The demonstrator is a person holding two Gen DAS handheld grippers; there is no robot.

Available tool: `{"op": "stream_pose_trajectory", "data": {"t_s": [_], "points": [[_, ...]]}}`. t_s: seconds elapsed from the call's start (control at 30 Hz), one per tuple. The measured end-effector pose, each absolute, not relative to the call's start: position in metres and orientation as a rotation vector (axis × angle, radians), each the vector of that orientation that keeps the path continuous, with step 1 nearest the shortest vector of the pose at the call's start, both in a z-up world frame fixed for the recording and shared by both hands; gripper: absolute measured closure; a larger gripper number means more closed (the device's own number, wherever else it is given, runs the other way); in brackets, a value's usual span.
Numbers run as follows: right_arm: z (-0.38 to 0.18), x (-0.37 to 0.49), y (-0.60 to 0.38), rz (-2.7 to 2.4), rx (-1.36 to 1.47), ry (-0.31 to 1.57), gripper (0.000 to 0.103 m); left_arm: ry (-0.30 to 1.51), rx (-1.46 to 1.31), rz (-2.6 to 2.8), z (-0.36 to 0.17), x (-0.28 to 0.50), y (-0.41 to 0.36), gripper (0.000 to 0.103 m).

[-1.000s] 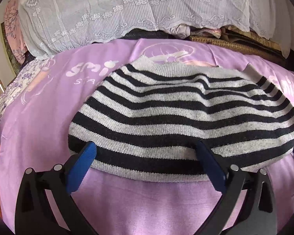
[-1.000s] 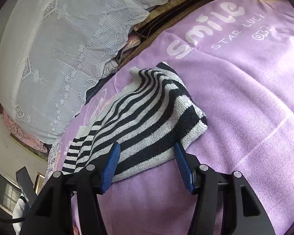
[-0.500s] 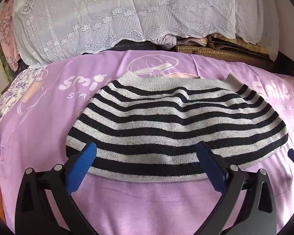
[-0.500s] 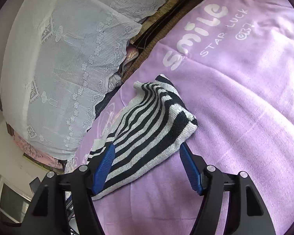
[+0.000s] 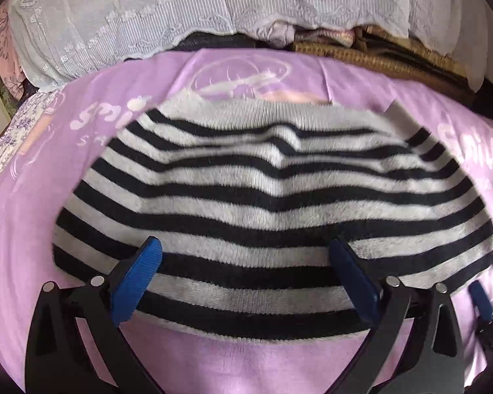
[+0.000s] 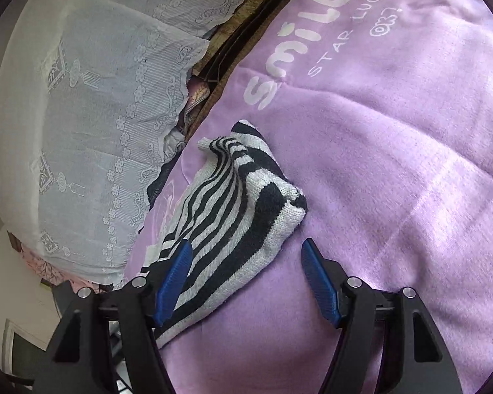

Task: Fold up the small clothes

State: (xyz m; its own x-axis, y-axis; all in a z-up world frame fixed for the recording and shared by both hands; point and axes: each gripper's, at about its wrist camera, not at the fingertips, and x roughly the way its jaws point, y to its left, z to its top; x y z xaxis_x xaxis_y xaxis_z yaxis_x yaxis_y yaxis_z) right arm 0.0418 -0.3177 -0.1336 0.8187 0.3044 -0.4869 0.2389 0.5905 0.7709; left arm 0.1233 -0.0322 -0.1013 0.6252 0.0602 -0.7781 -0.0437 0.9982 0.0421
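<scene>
A small black-and-grey striped knit sweater [image 5: 272,203] lies folded flat on a purple blanket [image 5: 33,236]. My left gripper [image 5: 246,262] is open, its blue pads [image 5: 136,282] spread over the sweater's near hem, above the cloth. In the right wrist view the sweater [image 6: 233,210] shows from its right end. My right gripper [image 6: 246,262] is open, its left pad over the sweater's edge and its right pad [image 6: 320,284] over bare blanket [image 6: 394,164]. The right gripper also shows at the lower right of the left wrist view [image 5: 483,302].
A white lace cover [image 5: 180,10] drapes a pile of bedding at the back, with brown woven mats [image 5: 378,59] beside it. The blanket carries white "Smile" lettering [image 6: 295,49]. A floral cloth [image 5: 6,138] lies at the far left.
Both grippers have moved forward and lower toward the sweater; it looms larger in the left view. Both stay open. The sweater's right end looks slightly bunched.
</scene>
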Motion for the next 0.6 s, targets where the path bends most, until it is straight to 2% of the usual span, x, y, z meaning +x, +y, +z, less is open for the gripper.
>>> {"op": "stream_pose_trajectory", "data": {"t_s": [0.17, 0.3, 0.37, 0.47, 0.53, 0.6], "points": [[-0.13, 0.084, -0.307, -0.092, 0.972, 0.662, 0.032, 0.869, -0.024, 0.026, -0.103, 0.121, -0.025, 0.004], [-0.13, 0.097, -0.294, -0.177, 0.925, 0.578, 0.032, 0.855, -0.04, 0.005, -0.1, 0.118, -0.021, 0.004], [-0.131, 0.094, -0.288, -0.187, 0.843, 0.535, 0.035, 0.851, -0.04, -0.001, -0.099, 0.12, -0.018, 0.004], [-0.132, 0.094, -0.303, -0.16, 0.913, 0.506, 0.042, 0.848, -0.044, 0.011, -0.095, 0.125, -0.011, 0.004], [-0.139, 0.096, -0.318, -0.165, 0.97, 0.499, 0.063, 0.856, -0.068, 0.011, -0.092, 0.128, -0.005, 0.004], [-0.145, 0.098, -0.326, -0.143, 1.028, 0.499, 0.07, 0.858, -0.089, 0.007, -0.088, 0.13, -0.003, 0.004]]}}
